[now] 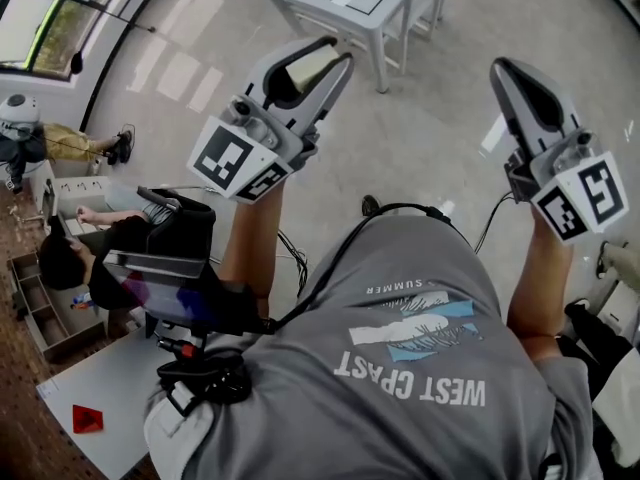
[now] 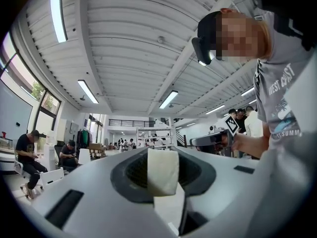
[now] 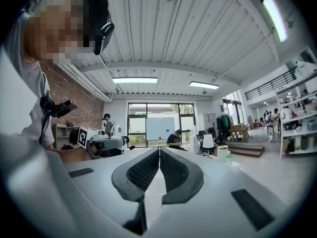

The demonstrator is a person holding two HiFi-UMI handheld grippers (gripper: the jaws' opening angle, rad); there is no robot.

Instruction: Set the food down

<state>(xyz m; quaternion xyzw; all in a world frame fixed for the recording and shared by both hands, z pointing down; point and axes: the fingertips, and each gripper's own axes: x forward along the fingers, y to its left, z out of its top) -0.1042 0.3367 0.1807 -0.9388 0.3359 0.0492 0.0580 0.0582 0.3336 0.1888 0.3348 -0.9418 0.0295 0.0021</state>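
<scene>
My left gripper (image 1: 332, 56) is held up in the air, well above the floor, shut on a pale cream block of food (image 1: 304, 67). In the left gripper view the food block (image 2: 163, 171) stands upright between the dark pads, and the left gripper (image 2: 163, 178) points out into the hall. My right gripper (image 1: 501, 68) is raised at the same height on the right. Its jaws are pressed together with nothing between them, as the right gripper view shows for the right gripper (image 3: 159, 150). Both grippers point away from any table.
A white table (image 1: 372, 20) stands on the pale floor ahead. At left a seated person (image 1: 64, 261) works at a desk; a white surface with a red object (image 1: 87, 419) is at lower left. A black device (image 1: 176, 261) hangs at my chest. Other people stand far off.
</scene>
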